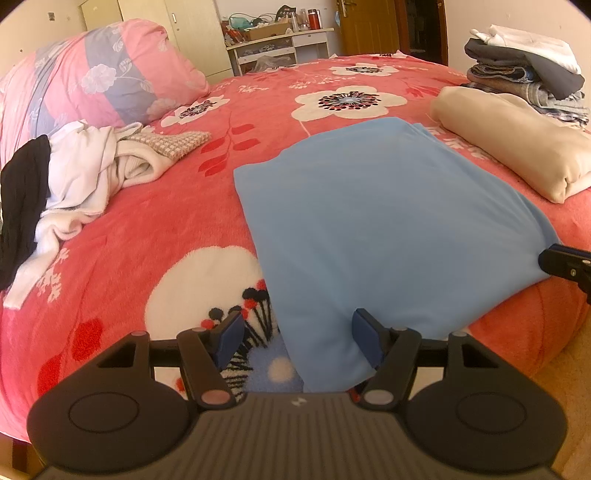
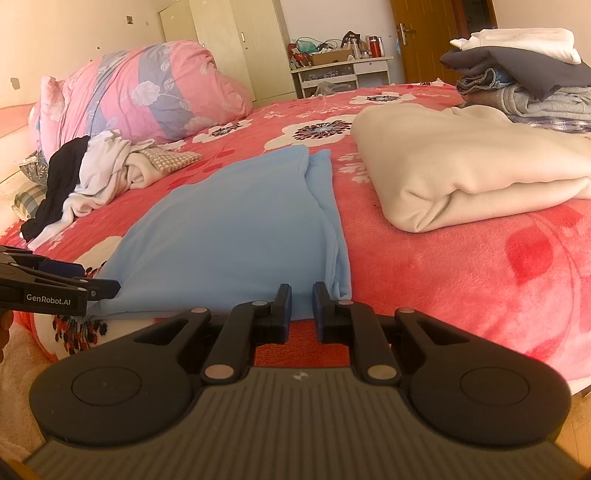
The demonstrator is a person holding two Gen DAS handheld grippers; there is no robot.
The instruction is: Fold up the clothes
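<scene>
A home bedroom. A bed under a red floral blanket carries a pink quilt, while a wardrobe, a cluttered desk and a wooden door line the far wall.

Warm, soft daylight — sharp centres, fisheye bending and dark corners.

Legible marking: "GenRobot.AI", printed in white letters on the side face of the black plastic left gripper, at the left edge of the right wrist view. Small pale emblem, not readable as text, centred on the ribbed grey housing of each gripper body in both views. No other readable text, number or sign on the red floral fleece bed cover, folded garments, or distant desk clutter; too small or blurred there to tell.
</scene>
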